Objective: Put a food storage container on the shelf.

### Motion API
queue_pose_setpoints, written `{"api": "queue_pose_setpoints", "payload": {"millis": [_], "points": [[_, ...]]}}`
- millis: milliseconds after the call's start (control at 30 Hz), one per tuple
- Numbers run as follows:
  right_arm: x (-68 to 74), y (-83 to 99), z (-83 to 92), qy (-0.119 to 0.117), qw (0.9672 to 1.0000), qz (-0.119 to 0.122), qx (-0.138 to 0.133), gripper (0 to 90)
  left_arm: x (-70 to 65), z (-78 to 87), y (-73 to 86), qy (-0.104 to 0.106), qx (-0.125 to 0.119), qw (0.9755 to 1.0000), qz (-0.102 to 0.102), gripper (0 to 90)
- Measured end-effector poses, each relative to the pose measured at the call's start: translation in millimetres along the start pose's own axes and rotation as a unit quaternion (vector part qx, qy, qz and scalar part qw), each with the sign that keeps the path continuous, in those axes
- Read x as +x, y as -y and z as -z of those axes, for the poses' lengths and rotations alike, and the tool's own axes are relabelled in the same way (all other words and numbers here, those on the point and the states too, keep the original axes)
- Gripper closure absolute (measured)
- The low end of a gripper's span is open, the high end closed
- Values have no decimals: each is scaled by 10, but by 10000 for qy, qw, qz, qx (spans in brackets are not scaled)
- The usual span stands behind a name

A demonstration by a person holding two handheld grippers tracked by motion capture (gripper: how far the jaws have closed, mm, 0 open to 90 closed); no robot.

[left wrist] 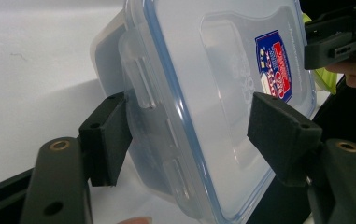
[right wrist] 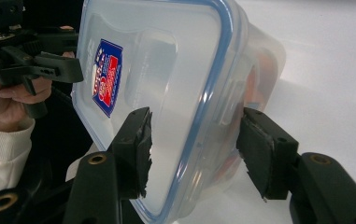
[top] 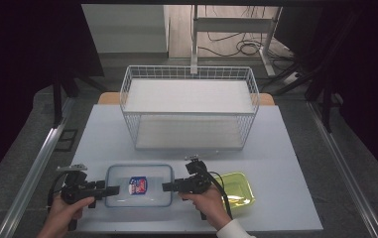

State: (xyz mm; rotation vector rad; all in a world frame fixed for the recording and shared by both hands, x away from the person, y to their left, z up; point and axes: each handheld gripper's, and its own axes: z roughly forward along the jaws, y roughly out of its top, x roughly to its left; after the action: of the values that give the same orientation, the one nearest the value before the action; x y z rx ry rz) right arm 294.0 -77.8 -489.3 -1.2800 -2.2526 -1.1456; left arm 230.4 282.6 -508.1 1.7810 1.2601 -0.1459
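Between the two hand-held grippers, on the white bench (top: 276, 148), lies a clear plastic container (top: 139, 185) with a blue-rimmed snap lid and a red-and-blue label. The left hand-held gripper (top: 115, 190) comes at its left short end, the right hand-held gripper (top: 167, 187) at the opposite end. In the left gripper view the jaws straddle the latch edge part-open — one pad sits at the latch flap, the other stands off the lid face, so no grip yet. In the right gripper view the jaws likewise bracket the rim, and whether either pad presses I cannot tell. The box looks stiff, light and smooth, likely slippery on flat faces — better taken at the rim or latch ends, both sides together. Beyond the right hand-held gripper sits a yellow-green tray (top: 237, 189); farther ahead stands a white wire basket (top: 189, 106). Something reddish shows through the wall, too blurred to name
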Motion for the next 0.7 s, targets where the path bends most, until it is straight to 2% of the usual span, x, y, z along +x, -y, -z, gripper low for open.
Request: {"api": "queue_pose_setpoints", "payload": {"millis": [367, 700], "points": [[31, 58, 40, -20, 9998, 165, -97, 501, 24, 67, 53, 174, -89, 9997, -143, 383], [17, 94, 48, -92, 9996, 188, -194, 508, 49, 87, 78, 277, -142, 9994, -143, 408]]}}
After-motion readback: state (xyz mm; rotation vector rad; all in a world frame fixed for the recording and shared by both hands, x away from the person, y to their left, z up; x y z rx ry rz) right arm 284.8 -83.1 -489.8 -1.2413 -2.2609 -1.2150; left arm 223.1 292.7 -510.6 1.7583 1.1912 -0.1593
